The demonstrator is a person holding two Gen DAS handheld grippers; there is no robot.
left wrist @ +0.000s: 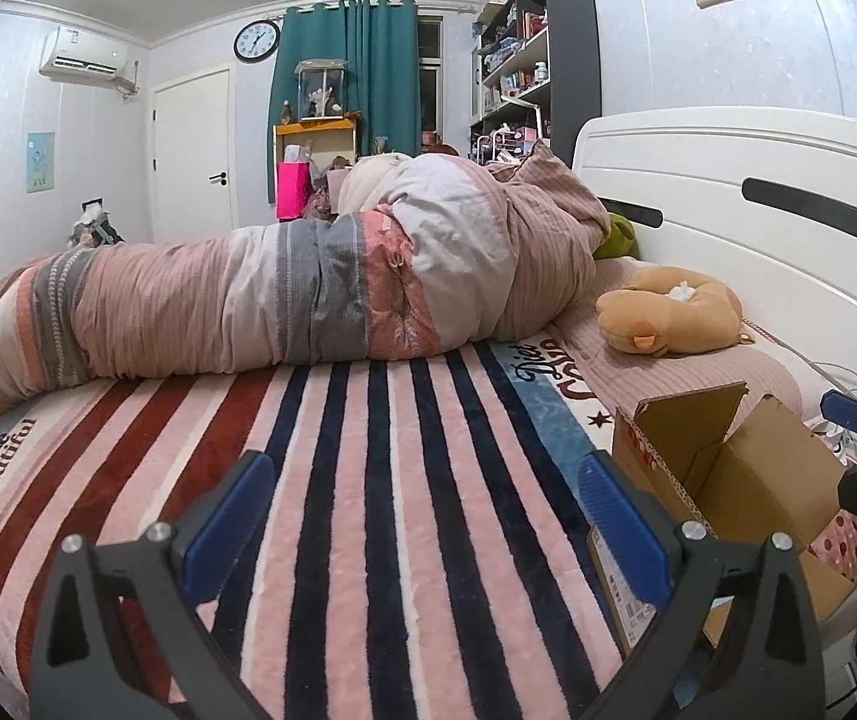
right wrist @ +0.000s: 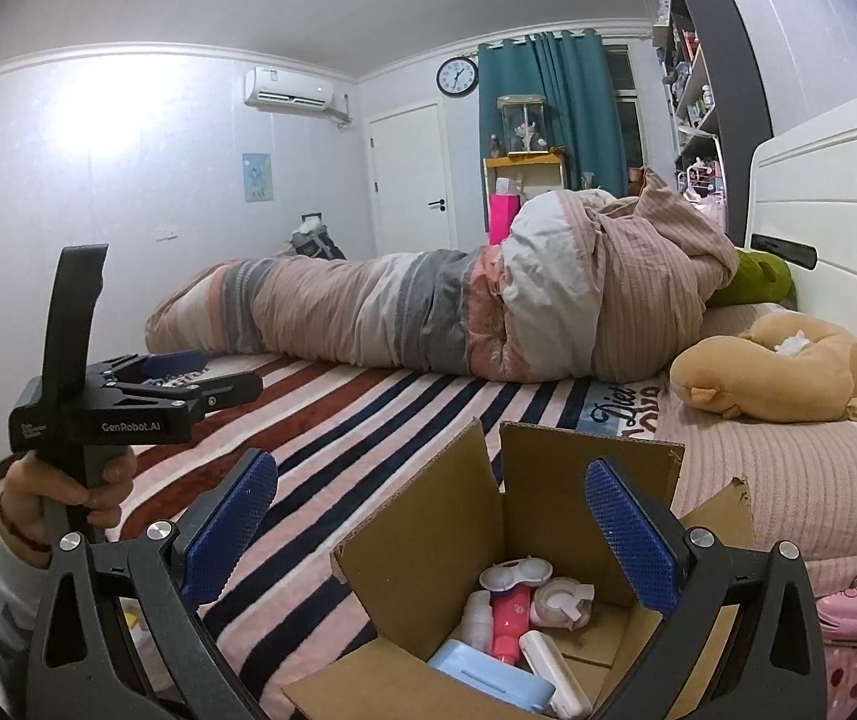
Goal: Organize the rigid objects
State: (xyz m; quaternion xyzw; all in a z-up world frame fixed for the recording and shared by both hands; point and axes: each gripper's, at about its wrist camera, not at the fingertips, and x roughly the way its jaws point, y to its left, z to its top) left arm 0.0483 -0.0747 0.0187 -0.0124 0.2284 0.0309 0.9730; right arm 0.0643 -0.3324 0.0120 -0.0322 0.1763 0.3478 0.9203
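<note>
Cardboard box (right wrist: 554, 546) sits open at the lower middle of the right wrist view, resting on the striped blanket (right wrist: 368, 420) of a bed. Inside it I see several small hard items lying together: a pink bottle (right wrist: 509, 618), a white contact lens case (right wrist: 515, 573), a round pink tape holder (right wrist: 560, 600), a light blue case (right wrist: 491, 675) and a white oblong case (right wrist: 554, 672). From that I judge the sorting is well along or nearly finished, since no loose hard items show anywhere on the blanket in either view.

My right gripper (right wrist: 431, 531) hangs above the box with its blue pads spread wide and nothing between them. My left gripper (left wrist: 422, 531) points across the bare blanket, its pads also spread wide and empty. In the right wrist view it appears at the left of the frame, held by a hand (right wrist: 68, 486).

In the left wrist view the box (left wrist: 746, 480) is at the lower right of the frame.

The surface is a soft bed. A rolled quilt (left wrist: 284, 294) lies across the middle of the frame, and a tan plush toy (left wrist: 668, 318) rests at the right near a white headboard (left wrist: 728, 180). Beyond are a teal curtain (left wrist: 350, 66), a wall clock (left wrist: 256, 41), a white door (left wrist: 191, 150), an air conditioner (left wrist: 83, 57) at the upper left, and crowded shelves (left wrist: 518, 54) at the upper right.
</note>
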